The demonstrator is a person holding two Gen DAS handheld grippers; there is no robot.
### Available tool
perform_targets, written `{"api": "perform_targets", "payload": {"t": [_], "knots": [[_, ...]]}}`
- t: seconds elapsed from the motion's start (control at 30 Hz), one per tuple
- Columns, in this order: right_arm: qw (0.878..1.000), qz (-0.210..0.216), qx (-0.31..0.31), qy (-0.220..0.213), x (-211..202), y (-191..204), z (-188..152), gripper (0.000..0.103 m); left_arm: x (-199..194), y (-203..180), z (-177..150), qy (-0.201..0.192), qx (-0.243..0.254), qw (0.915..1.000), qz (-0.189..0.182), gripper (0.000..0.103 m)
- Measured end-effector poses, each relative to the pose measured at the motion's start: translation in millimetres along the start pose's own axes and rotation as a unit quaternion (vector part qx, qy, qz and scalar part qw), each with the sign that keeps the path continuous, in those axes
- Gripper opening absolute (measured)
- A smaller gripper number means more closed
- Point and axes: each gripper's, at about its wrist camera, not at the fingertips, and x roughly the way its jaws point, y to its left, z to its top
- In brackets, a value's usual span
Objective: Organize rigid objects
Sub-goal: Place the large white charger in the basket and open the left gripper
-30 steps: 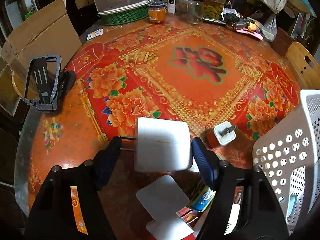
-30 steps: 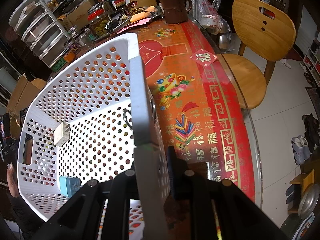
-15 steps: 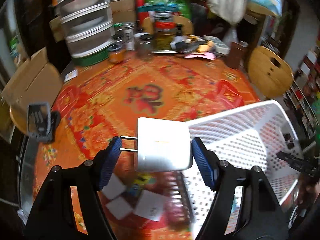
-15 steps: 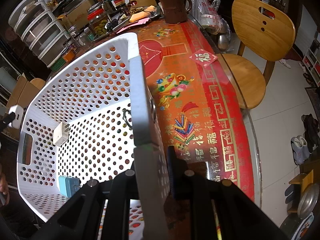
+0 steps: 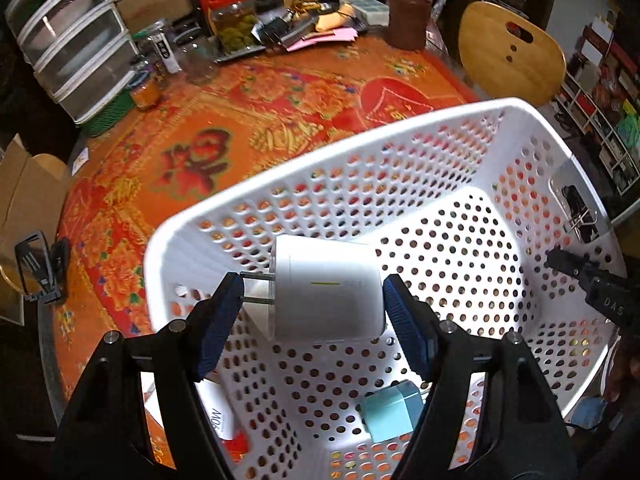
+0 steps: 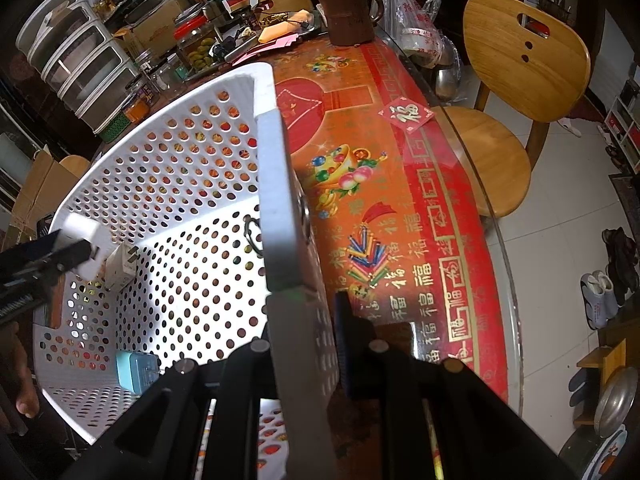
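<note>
The left gripper (image 5: 312,312) holds a white plug adapter (image 5: 326,294) between its blue fingers (image 5: 218,320): one pad bears on the tips of the two metal prongs, the other on the flat far end of the body. The adapter hangs in the air over the inside of the white perforated basket (image 5: 360,152), near the basket's left wall. Below it, on the basket floor near the closest wall, lies a small light-blue charger (image 5: 390,416). From the right wrist view another small white charger (image 6: 120,268) lies on the floor against the far-left wall, just under the held adapter.

The right gripper (image 6: 316,340) has its fingers pinched narrow on the basket's right-hand wall, clamping the rim from both sides; a metal binder clip (image 5: 576,216) sits on that same rim a little farther along.

The basket stands on the desk (image 5: 224,128), which is covered by a red and orange flowered cloth, toward its near right edge. At the left edge stands a black phone stand (image 5: 36,268). Along the far edge are glass jars (image 5: 232,16), a stack of clear drawers (image 5: 76,40) and a brown mug (image 6: 348,16). Beyond the right edge stands a wooden chair (image 6: 520,64).
</note>
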Motion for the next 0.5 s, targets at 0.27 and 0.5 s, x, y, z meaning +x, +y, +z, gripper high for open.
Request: {"api": "perform_targets", "payload": {"t": [0.27,0.5], "knots": [[1.0,0.0,-0.001,0.001,0.5,0.7,0.0,0.014,6.3,2.3,0.7,0.01,0.0,0.9999,-0.003,0.07],[1.0,-0.002,-0.001,0.001,1.1,1.9,0.0,0.014,3.7,-3.5,-2.6,0.003,0.017,0.9997,-0.015,0.081]]}}
